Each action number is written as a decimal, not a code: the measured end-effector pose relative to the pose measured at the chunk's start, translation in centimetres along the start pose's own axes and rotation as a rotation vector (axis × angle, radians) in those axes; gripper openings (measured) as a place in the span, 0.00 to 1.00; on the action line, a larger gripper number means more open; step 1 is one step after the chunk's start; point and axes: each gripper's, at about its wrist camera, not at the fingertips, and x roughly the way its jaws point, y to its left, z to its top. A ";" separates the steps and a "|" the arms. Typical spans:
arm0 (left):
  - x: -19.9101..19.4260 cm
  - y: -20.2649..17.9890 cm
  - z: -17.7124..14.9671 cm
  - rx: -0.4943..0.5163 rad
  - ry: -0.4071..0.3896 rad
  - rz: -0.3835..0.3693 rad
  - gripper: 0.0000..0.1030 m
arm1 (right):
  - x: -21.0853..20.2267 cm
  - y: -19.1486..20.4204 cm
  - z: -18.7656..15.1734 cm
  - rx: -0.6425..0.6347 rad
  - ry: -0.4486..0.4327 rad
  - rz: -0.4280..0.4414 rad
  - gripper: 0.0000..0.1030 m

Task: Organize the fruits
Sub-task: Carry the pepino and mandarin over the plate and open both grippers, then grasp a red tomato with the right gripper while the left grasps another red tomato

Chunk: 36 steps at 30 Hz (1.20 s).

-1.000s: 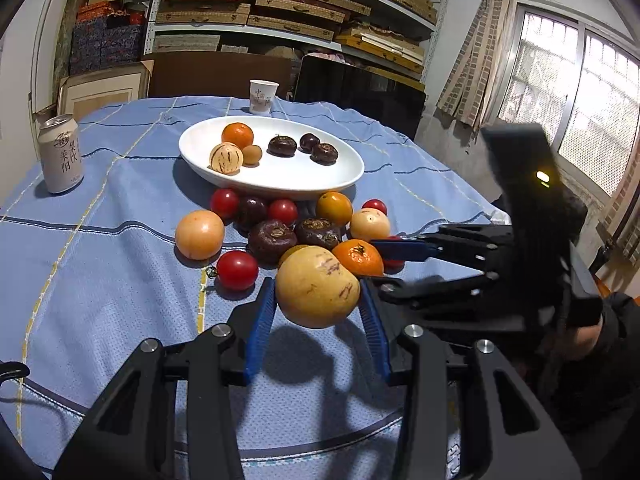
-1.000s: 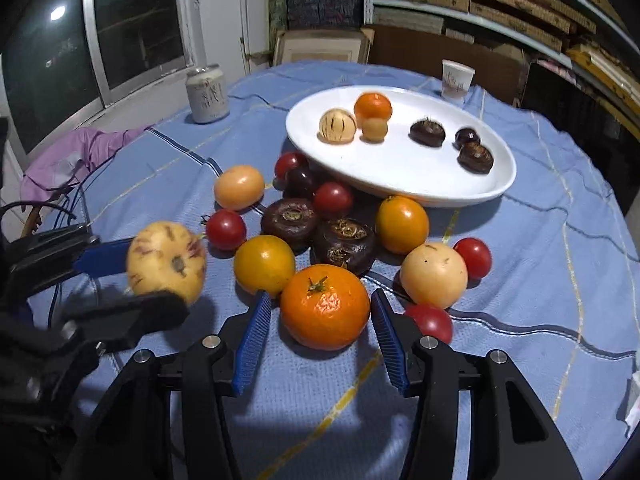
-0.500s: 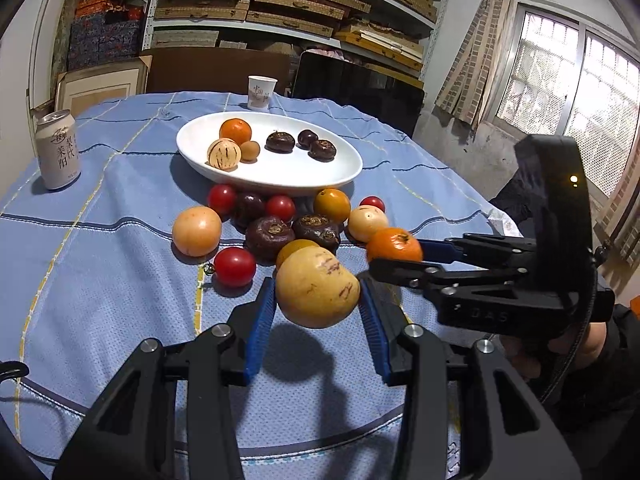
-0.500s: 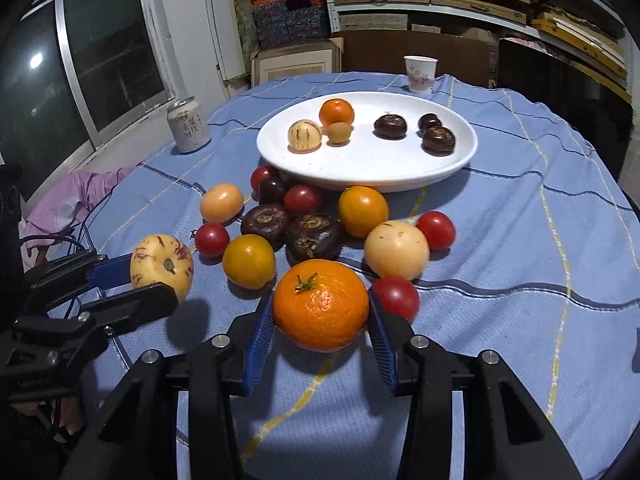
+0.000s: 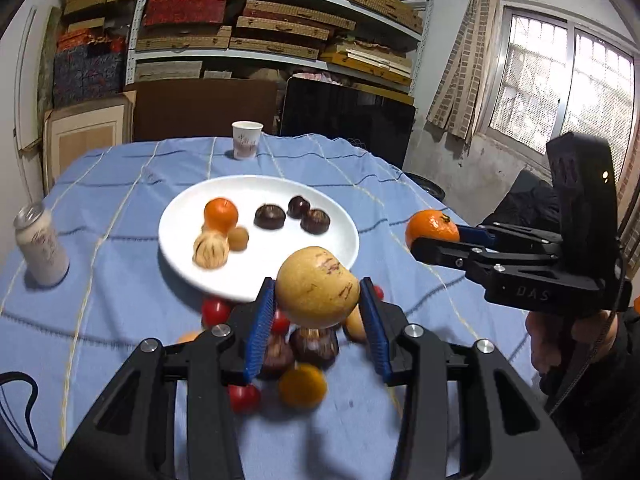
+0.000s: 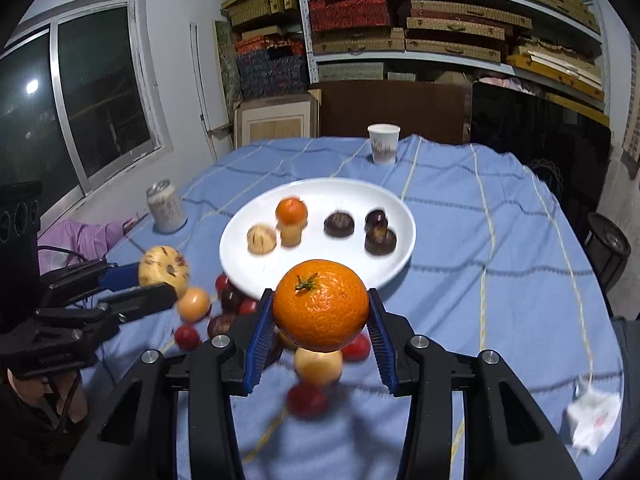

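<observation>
While both tools are aloft, each carries 1 fruit toward the plate point(image 5: 344, 236), which serves as the reference point below.

Left tool point(image 5: 318, 312): clamped on a pale yellow, purple-streaked melon point(image 5: 316, 288). The blue pads press its 2 flanks at the widest part, which is judged the sound choice for a round, smooth body that would otherwise roll out. The melon hangs clear of the surface point(image 5: 120, 320), just short of the plate's near rim.

Right tool point(image 6: 320, 320): its jaws have just been closing, and the frames show them now gripping an orange point(image 6: 320, 304) across its middle, stem upward. The orange is off the surface, in front of the plate's near rim; in the left view it sits to the right of the plate.

Plate contents: 1 orange, 1 striped melon and 1 small tan fruit grouped at the left half; 3 dark chestnut-like fruits at the right half. That grouping suggests sorting by kind, so the carried melon and orange probably belong with the left group.

Remaining loose fruit point(image 6: 192, 304): red, dark and yellow-orange pieces lie on the surface beside the plate's near rim, beneath both tools; motion blur prevents a firm count.

Risk noted: both tools approach the same rim side by side, so a collision or a knocked fruit is possible on release.

A can point(image 5: 40, 244) and a cup point(image 5: 246, 140) stand well apart from the plate, not involved.
</observation>
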 end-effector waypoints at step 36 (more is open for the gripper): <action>-0.7 3.2 -3.9 0.038 0.098 0.079 0.79 | 2.1 1.4 -5.5 -0.033 0.113 0.026 0.60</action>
